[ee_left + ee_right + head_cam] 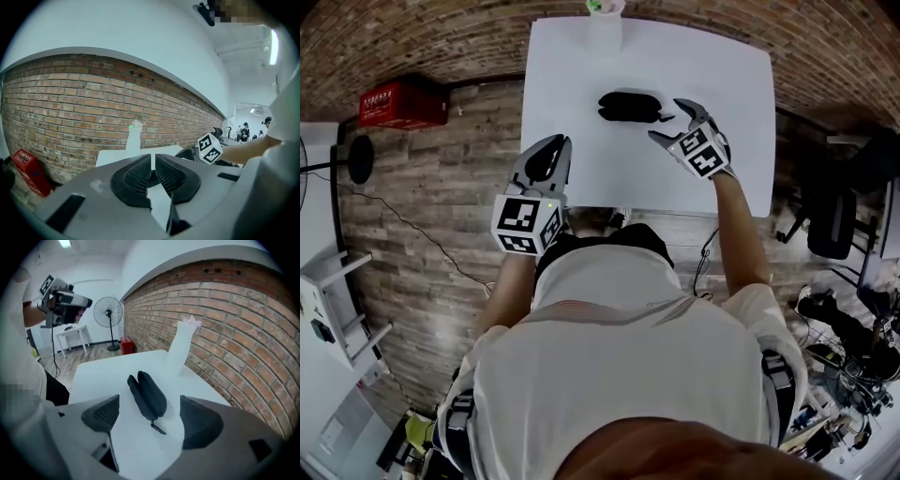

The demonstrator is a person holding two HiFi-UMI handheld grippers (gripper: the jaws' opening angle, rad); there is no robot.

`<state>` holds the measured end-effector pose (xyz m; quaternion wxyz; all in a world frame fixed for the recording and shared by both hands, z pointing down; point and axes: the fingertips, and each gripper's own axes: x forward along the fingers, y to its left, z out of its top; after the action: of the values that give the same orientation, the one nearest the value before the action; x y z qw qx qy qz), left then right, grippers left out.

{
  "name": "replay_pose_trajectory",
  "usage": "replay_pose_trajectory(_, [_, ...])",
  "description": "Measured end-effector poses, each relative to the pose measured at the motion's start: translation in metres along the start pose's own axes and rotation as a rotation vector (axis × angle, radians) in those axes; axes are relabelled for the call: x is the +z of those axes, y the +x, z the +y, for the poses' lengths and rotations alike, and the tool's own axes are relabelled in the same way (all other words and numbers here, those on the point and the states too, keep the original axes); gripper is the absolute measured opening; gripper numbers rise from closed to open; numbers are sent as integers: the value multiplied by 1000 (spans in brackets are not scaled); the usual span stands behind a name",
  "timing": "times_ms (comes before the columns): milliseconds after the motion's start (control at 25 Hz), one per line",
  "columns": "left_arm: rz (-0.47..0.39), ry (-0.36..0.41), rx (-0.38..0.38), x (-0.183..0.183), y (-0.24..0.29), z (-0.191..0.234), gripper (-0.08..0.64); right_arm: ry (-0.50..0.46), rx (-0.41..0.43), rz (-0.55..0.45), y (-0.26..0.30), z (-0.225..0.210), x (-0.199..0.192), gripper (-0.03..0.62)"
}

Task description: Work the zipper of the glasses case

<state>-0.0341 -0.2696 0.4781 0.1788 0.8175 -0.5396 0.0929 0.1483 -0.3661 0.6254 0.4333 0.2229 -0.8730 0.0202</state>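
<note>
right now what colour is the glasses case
The glasses case is black, best seen in the right gripper view.

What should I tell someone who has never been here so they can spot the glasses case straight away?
Find the white table beside the brick wall. Toward its far side, in front of a tall white container, lies the glasses case. It is the one low, black, oblong pouch there, with a short zipper pull trailing from one end.
</note>
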Motion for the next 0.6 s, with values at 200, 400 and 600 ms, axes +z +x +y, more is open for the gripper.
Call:
replay_pose_trajectory(200, [27, -14, 17, -12, 6, 3, 37, -107, 79, 118, 54, -3, -30, 463])
replay_pose_trajectory(400, [54, -33, 48, -26, 4, 11, 37, -192, 136, 174, 82, -9, -41, 472])
replay_pose_trajectory(600, [73, -48, 71, -35, 4, 14, 37, -333, 186, 278, 99, -16, -60, 476])
